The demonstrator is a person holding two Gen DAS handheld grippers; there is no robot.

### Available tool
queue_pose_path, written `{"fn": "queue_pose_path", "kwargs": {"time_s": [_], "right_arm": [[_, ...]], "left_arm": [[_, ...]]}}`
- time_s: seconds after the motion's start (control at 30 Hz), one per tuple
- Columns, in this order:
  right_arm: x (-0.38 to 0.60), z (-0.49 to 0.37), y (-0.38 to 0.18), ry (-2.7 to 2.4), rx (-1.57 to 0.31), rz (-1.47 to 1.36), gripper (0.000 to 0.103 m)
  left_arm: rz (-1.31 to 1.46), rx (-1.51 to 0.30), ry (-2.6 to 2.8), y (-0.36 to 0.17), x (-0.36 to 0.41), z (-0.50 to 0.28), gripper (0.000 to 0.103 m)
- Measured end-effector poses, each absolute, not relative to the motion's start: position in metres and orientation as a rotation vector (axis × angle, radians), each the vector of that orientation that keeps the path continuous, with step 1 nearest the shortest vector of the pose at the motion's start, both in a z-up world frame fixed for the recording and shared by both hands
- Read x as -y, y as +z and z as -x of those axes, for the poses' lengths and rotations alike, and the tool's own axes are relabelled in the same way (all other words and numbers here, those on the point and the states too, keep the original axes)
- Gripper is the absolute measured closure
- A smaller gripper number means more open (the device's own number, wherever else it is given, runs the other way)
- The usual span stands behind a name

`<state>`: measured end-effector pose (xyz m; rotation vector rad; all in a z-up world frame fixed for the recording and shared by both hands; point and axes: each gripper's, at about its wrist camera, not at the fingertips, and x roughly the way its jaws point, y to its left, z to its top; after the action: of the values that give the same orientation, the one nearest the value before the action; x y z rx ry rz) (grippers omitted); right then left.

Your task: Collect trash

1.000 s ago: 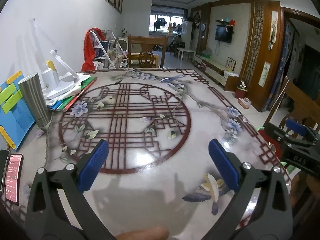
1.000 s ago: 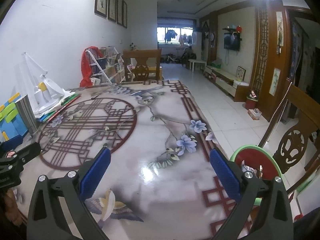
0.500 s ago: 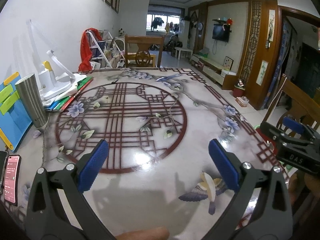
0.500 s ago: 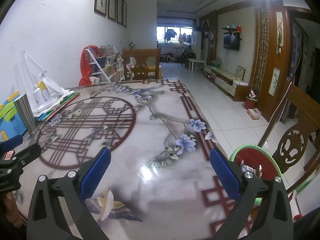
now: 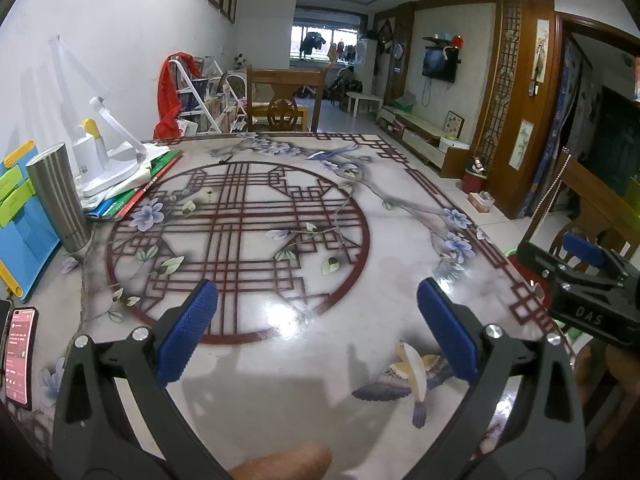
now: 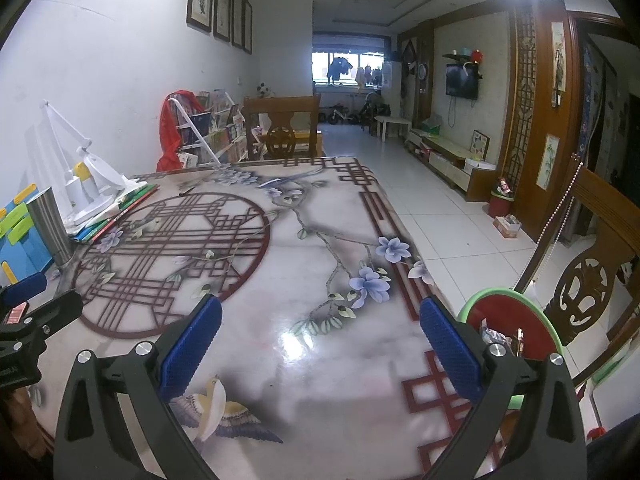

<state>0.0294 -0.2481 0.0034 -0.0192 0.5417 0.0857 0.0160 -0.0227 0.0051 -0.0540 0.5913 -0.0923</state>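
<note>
Both the left gripper (image 5: 318, 322) and right gripper (image 6: 320, 330) hover level over the patterned table (image 5: 280, 216), jaws apart and empty, "DAS" readable on the right one, crumpled trash (image 6: 494, 336) sitting in the red bin (image 6: 516, 320) beside the table edge

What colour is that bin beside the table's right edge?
The bin is red inside with a light green rim, seen best in the right wrist view.

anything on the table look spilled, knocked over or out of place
Nothing stands out. The steel cup stands upright, the white lamp sits on its stack of books, and the phone lies flat near the table edge. No spill or loose trash shows. Both grippers are open and empty.
</note>
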Motion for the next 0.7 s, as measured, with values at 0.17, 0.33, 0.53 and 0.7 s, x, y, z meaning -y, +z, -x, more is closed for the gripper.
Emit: {"fn": "queue_pose_path", "kwargs": {"time_s": [0.17, 0.33, 0.53, 0.7], "right_arm": [[0.2484, -0.0293, 0.0033, 0.086, -0.542, 0.019, 0.007], [0.2471, -0.0294, 0.0037, 0.086, -0.541, 0.021, 0.007], [0.2481, -0.0293, 0.0036, 0.085, -0.541, 0.020, 0.007], [0.2466, -0.0294, 0.0040, 0.085, -0.542, 0.021, 0.007]], "left_arm": [[0.053, -0.593, -0.093, 0.0053, 0.0225, -0.0159, 0.005], [0.055, -0.592, -0.093, 0.0053, 0.0227, -0.0156, 0.005], [0.054, -0.596, -0.093, 0.0051, 0.0228, -0.0161, 0.005], [0.056, -0.598, -0.092, 0.0050, 0.0228, -0.0163, 0.005]]}}
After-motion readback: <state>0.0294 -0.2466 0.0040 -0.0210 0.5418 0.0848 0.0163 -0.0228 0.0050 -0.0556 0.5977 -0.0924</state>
